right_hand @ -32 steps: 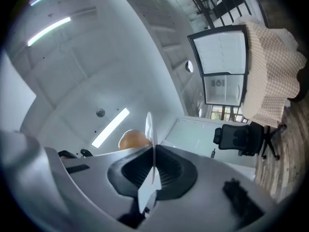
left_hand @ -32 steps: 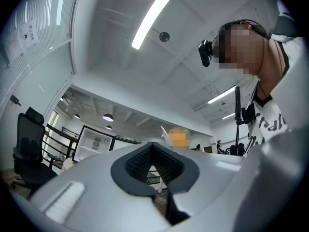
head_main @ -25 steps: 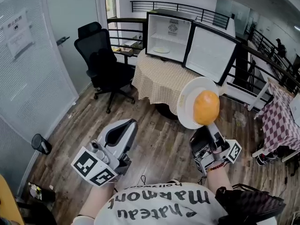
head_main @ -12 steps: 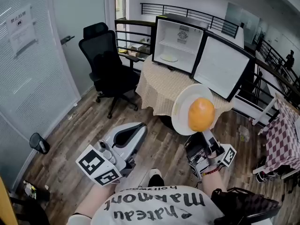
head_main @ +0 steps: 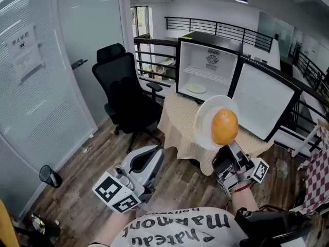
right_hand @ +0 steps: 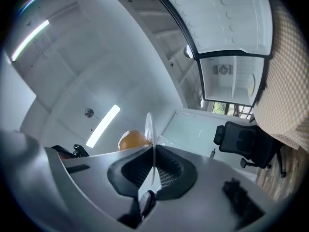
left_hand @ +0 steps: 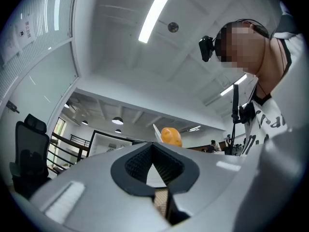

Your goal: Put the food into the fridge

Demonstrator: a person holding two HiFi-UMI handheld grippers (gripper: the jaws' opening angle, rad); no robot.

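A round orange food (head_main: pixel 224 126) lies on a white plate (head_main: pixel 206 120) that is tilted steeply, its face toward me. My right gripper (head_main: pixel 227 149) is shut on the plate's lower rim. The right gripper view shows the plate (right_hand: pixel 150 127) edge-on between the pads, with the orange food (right_hand: pixel 132 140) to its left. My left gripper (head_main: pixel 149 157) hangs low at the left, shut and empty. From the left gripper (left_hand: pixel 154 167) I see the orange food (left_hand: pixel 170 135) beyond its closed tips. The small fridge (head_main: pixel 208 66) stands open on the table ahead.
The fridge door (head_main: pixel 263 104) swings out to the right. A plate (head_main: pixel 196 89) lies on the fridge floor. The table (head_main: pixel 181 118) has a checkered cloth. A black office chair (head_main: pixel 126 99) stands left of it. A glass wall (head_main: pixel 41 86) runs along the left, a railing behind.
The fridge and table have come nearer and sit lower in the view as the person walked toward them. The plate with the food stays in the right gripper, carried a little higher.
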